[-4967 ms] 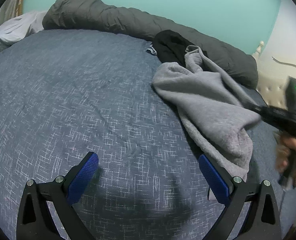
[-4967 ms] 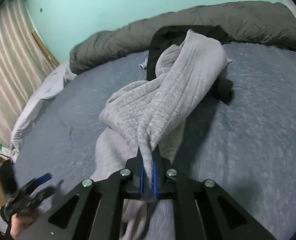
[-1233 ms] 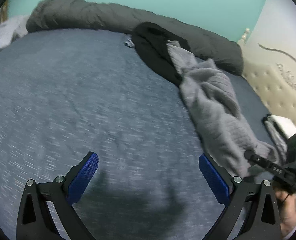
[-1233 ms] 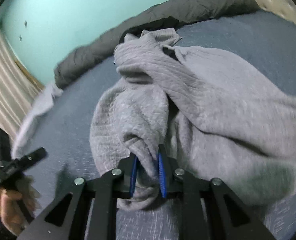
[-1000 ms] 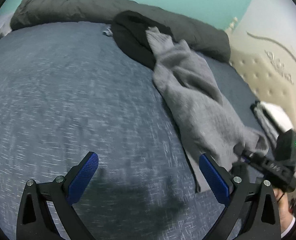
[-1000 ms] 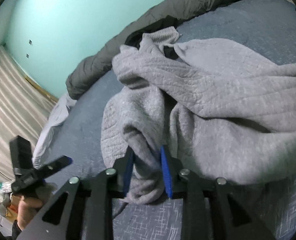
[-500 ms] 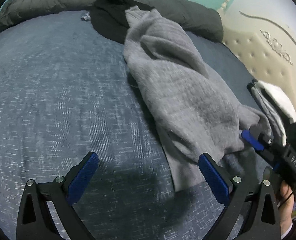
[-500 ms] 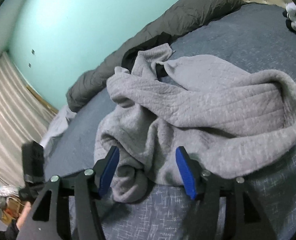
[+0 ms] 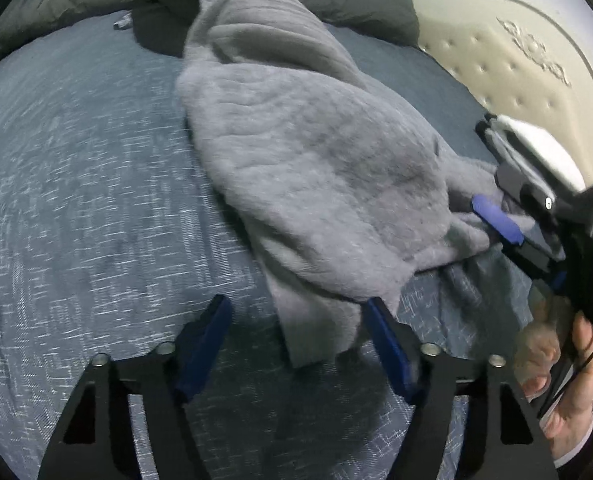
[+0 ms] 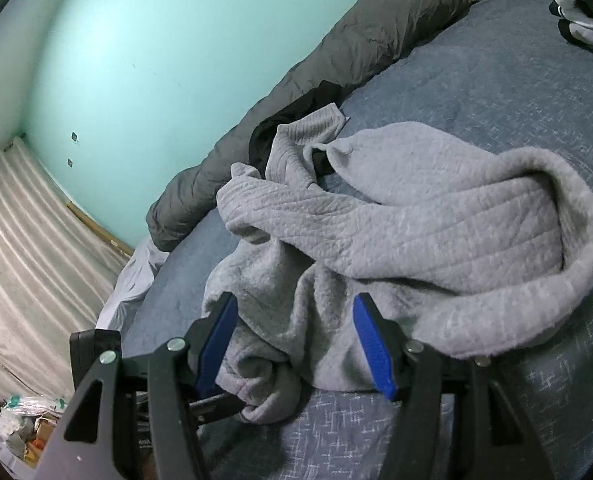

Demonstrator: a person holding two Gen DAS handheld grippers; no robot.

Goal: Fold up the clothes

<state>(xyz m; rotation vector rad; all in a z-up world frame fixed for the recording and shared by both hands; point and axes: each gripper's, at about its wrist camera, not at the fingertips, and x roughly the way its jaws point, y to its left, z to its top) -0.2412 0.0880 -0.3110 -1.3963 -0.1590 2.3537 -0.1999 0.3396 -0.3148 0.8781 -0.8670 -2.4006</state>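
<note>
A crumpled grey sweater [image 9: 316, 152] lies in a heap on the blue-grey bedspread [image 9: 76, 200] of a bed, its far end draped over a black garment [image 9: 160, 20] that sits against a rolled dark grey duvet [image 10: 336, 60] along the teal wall [image 10: 156, 40]. The left hand-held gripper [image 9: 296, 340] points down at the near edge of the sweater; its jaws are closing, a hanging corner of the grey fabric sits between the blue pads [image 9: 388, 348], and the right-hand pad is just at the cloth while the other stands clear over the bedspread, so nothing is clamped. The right hand-held gripper [image 10: 292, 344] has its jaws apart around a bunched fold at the opposite edge of the sweater, the cloth lying loosely between the pads without being pinched. In the left wrist view, the right tool's black body shows white lettering at the frame's edge, too cropped to read. A person's hand [image 9: 568, 392] grips that tool. A cream tufted headboard [image 9: 516, 60] stands behind the bed, with folded white and dark clothes [image 9: 536, 148] near it. Pale striped curtains [image 10: 24, 260] hang at the left in the right wrist view.
</note>
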